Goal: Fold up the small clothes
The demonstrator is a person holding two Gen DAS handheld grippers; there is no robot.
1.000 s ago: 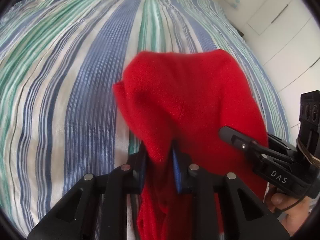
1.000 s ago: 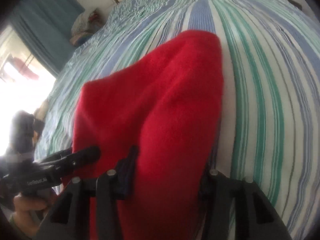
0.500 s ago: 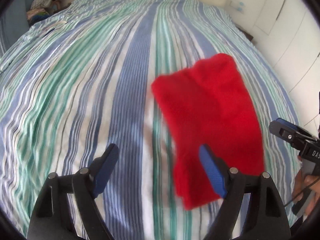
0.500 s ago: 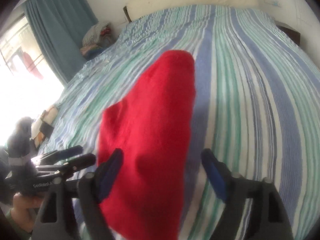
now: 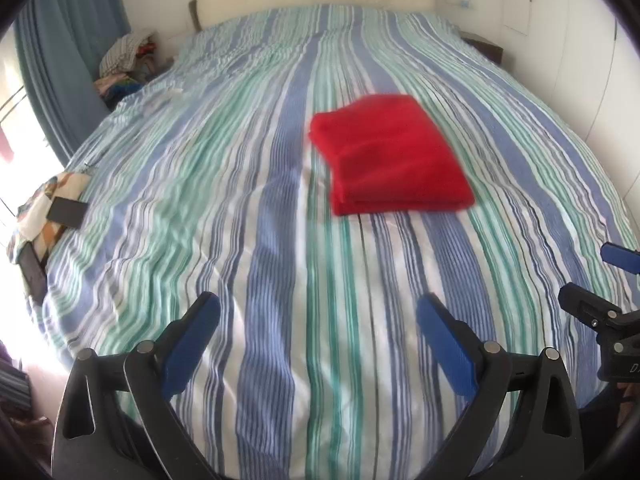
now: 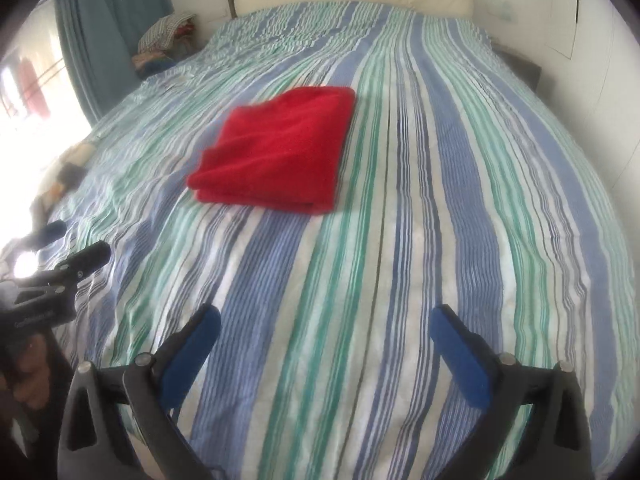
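Red garment folded on the bed, both hand-held grippers clear of it

The red garment (image 5: 394,156) lies as a flat folded rectangle on the striped bed (image 5: 256,240), well ahead of both tools – right of centre from the left hand-held gripper (image 5: 318,344), left of centre from the right hand-held gripper (image 6: 325,350). Its long axis runs roughly away toward the headboard. Both sets of jaws have just been opening and now stand wide with nothing between them – neither looks clearly nearer.
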